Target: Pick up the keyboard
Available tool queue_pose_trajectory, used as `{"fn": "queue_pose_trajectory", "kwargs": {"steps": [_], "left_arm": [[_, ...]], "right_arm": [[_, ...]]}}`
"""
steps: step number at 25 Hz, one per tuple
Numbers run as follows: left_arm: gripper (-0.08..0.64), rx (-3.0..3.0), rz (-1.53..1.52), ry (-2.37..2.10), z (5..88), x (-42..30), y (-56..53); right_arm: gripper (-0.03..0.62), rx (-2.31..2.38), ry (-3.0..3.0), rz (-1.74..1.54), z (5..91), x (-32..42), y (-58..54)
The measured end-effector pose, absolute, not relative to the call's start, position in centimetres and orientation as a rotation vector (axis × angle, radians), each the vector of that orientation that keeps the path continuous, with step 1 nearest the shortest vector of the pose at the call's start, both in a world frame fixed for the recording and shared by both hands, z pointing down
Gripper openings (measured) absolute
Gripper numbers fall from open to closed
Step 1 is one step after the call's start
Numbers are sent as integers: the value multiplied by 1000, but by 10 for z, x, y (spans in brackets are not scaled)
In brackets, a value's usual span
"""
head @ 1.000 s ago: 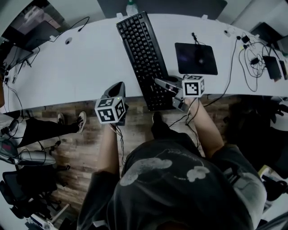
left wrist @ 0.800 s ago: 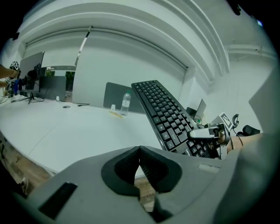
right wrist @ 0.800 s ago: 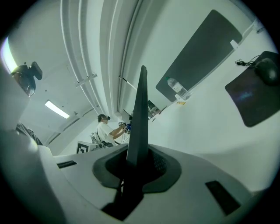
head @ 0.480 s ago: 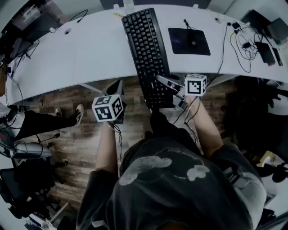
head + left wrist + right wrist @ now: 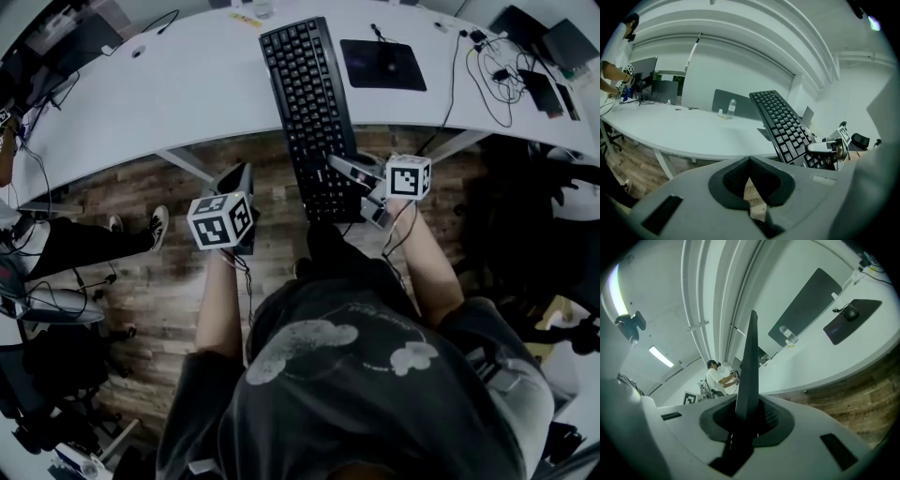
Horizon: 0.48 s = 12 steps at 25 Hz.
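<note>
Head view: the long black keyboard (image 5: pixel 312 112) lies lengthwise away from the person, its far half over the curved white worktop (image 5: pixel 178 94) and its near half out over the brown wood-plank floor (image 5: pixel 159 281). The right gripper (image 5: pixel 361 192) has its jaws on the keyboard's near end. The left gripper (image 5: pixel 239 173) hangs over the floor to the keyboard's left, apart from it. A black rectangular mouse pad (image 5: pixel 382 64) lies on the worktop just right of the keyboard.

Left gripper view shows what the top-down look does not: the keyboard (image 5: pixel 783 126) slants up in the air, its far end raised above the worktop (image 5: pixel 670 131). The left gripper (image 5: pixel 750 163) has its jaws pressed together with nothing between them. A clear plastic bottle (image 5: pixel 731 108) stands at the worktop's back edge.

Right gripper view gives the grip itself: the keyboard (image 5: pixel 749 376) appears edge-on as a thin dark blade, and the right gripper (image 5: pixel 747 416) has its jaws pinching it from both sides. A dark computer mouse (image 5: pixel 851 312) sits on the mouse pad (image 5: pixel 843 326).
</note>
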<state>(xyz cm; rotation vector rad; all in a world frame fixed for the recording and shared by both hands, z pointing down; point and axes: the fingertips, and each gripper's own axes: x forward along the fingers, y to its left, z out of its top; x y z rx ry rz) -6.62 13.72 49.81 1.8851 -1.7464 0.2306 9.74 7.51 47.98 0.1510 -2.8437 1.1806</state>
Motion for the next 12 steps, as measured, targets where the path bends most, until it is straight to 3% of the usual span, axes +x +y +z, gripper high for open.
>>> {"fn": "queue_pose_trajectory", "kwargs": {"steps": [12], "left_arm": [[2,1875,214,-1699,509,-55,169]], "right_arm": [[55,180,-2811,1208,496,113,106]]}}
